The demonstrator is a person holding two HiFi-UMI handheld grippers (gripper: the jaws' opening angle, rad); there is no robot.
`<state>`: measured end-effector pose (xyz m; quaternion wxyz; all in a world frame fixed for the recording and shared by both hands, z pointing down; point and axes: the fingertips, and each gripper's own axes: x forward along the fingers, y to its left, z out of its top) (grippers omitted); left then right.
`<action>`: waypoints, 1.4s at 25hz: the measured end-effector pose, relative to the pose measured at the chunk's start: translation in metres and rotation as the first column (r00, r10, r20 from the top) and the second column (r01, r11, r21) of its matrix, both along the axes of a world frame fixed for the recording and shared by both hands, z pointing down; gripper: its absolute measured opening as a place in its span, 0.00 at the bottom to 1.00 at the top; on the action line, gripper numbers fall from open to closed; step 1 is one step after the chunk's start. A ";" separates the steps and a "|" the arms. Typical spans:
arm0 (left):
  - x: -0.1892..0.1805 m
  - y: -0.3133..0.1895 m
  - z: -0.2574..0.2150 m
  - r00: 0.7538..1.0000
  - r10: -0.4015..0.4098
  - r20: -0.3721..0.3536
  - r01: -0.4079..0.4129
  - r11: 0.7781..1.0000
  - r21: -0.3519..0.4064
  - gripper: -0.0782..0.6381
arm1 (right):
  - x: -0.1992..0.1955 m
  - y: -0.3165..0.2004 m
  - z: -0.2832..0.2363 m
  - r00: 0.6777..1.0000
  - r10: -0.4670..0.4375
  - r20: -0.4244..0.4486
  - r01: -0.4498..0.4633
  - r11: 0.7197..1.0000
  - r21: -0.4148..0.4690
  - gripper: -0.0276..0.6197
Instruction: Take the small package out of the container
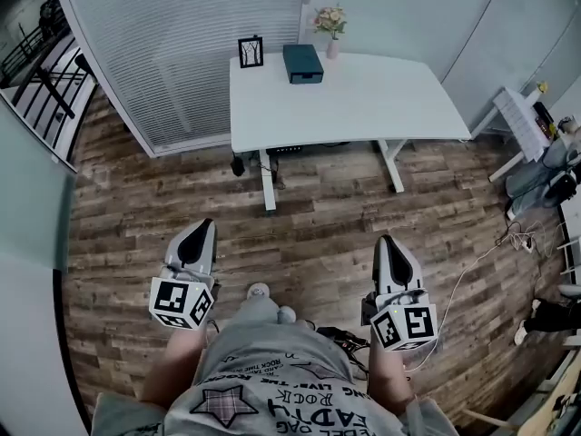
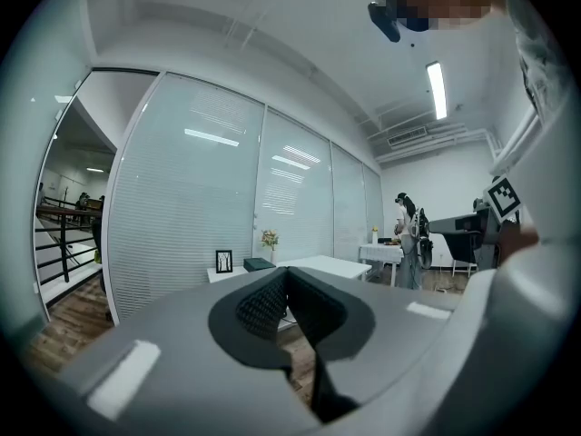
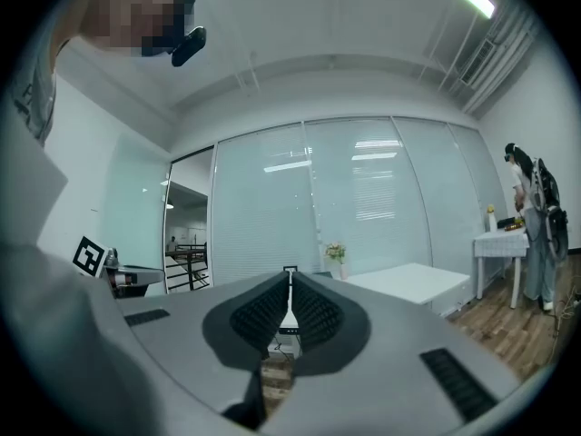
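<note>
The wooden floor (image 1: 309,234) is lying wide between the person and one white desk (image 1: 363,98), which is standing well ahead, straight in front. On the desk one dark container (image 1: 302,63) is sitting near the far edge, left of the desk's middle. One picture frame (image 1: 251,51) is standing just to its left and one vase of flowers (image 1: 331,24) just to its right.

The small package is not showing in any view; it is probably lying inside the container, so none can be counted. From this far off, the container is looking nearly square, and its long axis cannot be told.

Two tools are being held low and level, both pointing toward the desk. The left hand-held gripper (image 1: 207,223) is keeping its jaws pressed together on nothing, and the right hand-held gripper (image 1: 383,241) is doing the same. In the head view the container is lying ahead and between them, well apart from both, with neither hand clearly nearer. The coming move is looking like a walk forward first.
</note>
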<state>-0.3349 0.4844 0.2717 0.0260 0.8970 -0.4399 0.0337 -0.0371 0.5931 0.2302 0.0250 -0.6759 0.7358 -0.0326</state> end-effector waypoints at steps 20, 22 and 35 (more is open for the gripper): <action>0.061 -0.109 -0.004 1.000 0.018 -0.006 -0.018 0.999 0.041 0.12 | 0.027 -0.100 -0.003 0.999 -0.016 -0.049 0.014 0.999 -0.029 0.07; 0.073 -0.130 -0.005 0.999 0.026 -0.020 -0.025 0.999 0.043 0.12 | 0.034 -0.120 -0.003 0.999 -0.022 -0.045 0.021 0.999 -0.029 0.07; 0.130 -0.268 -0.019 0.998 0.061 -0.030 -0.058 0.996 0.071 0.12 | 0.067 -0.255 -0.014 0.997 -0.041 -0.072 0.040 0.999 -0.006 0.07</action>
